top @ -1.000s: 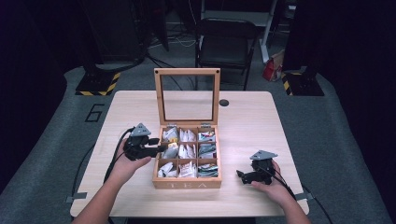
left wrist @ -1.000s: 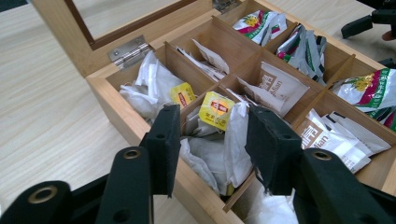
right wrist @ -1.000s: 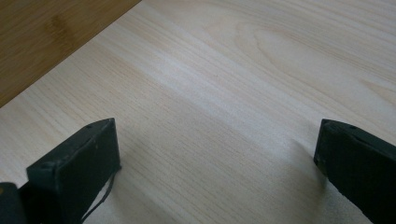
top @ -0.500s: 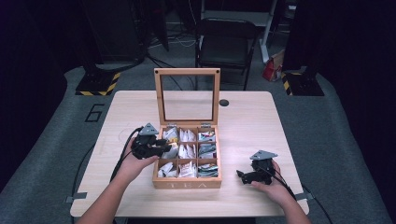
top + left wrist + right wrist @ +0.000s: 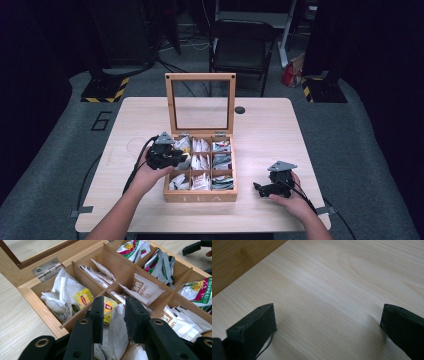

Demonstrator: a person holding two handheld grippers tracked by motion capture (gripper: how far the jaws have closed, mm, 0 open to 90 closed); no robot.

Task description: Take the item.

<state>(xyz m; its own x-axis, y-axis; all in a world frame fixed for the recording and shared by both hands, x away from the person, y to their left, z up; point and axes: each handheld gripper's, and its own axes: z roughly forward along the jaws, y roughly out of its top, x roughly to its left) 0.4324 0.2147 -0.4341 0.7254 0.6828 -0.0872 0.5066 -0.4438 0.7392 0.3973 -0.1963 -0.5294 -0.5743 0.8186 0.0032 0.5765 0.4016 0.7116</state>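
A wooden tea box (image 5: 200,196) stands open at the table's front middle, its glass lid (image 5: 200,77) upright. Its nine compartments hold paper tea bags. My left gripper (image 5: 182,159) reaches into the left column's middle compartment. In the left gripper view its jaws (image 5: 113,302) stand close together, pinching a white tea bag (image 5: 117,325) with a yellow tag (image 5: 108,308). More white bags with a yellow tag (image 5: 83,298) lie in the far left compartment. My right gripper (image 5: 260,189) rests on the table right of the box, open (image 5: 327,315) over bare wood.
The light wooden table (image 5: 280,135) has room on both sides of the box. A small black disc (image 5: 240,110) lies behind the lid on the right. A black chair (image 5: 242,45) stands beyond the far edge, with a red bag (image 5: 290,75) on the floor.
My left gripper moved right from beside the box to over its left column and dipped into a compartment. The right gripper stayed where it was.
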